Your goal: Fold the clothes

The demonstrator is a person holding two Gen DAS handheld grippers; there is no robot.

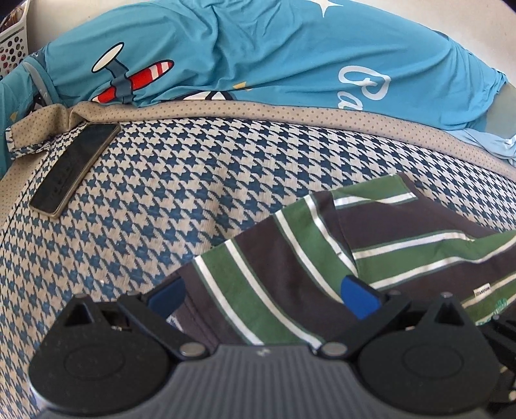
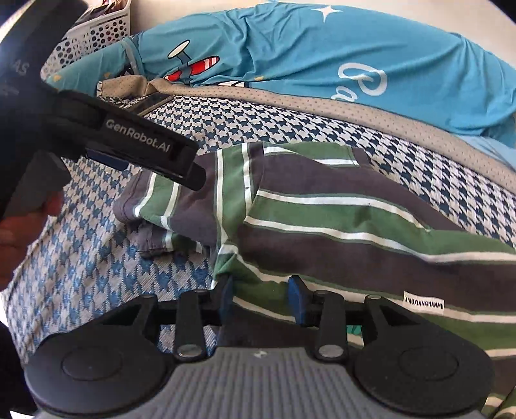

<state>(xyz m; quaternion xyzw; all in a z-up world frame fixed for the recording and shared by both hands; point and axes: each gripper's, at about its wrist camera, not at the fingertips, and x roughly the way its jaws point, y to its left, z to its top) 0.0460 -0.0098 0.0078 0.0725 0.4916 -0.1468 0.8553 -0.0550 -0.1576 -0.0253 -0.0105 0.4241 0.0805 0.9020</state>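
A striped shirt [image 1: 290, 258] in green, brown and white lies spread on the houndstooth bed cover [image 1: 145, 199]. My left gripper [image 1: 262, 296] is open, its blue pads wide apart over the shirt's sleeve end. In the right wrist view that left gripper [image 2: 190, 174] hovers over the sleeve at upper left, held by a hand [image 2: 19, 232]. My right gripper [image 2: 262, 298] is open with a narrower gap, and the striped shirt's [image 2: 338, 219] lower edge lies between its blue pads. A white label [image 2: 424, 303] shows on the shirt beside the right pad.
A blue quilt with an airplane print [image 1: 258, 48] is bunched along the far side of the bed. A dark phone [image 1: 74, 167] lies on the cover at left. A white perforated basket [image 2: 96, 29] stands beyond the bed at upper left.
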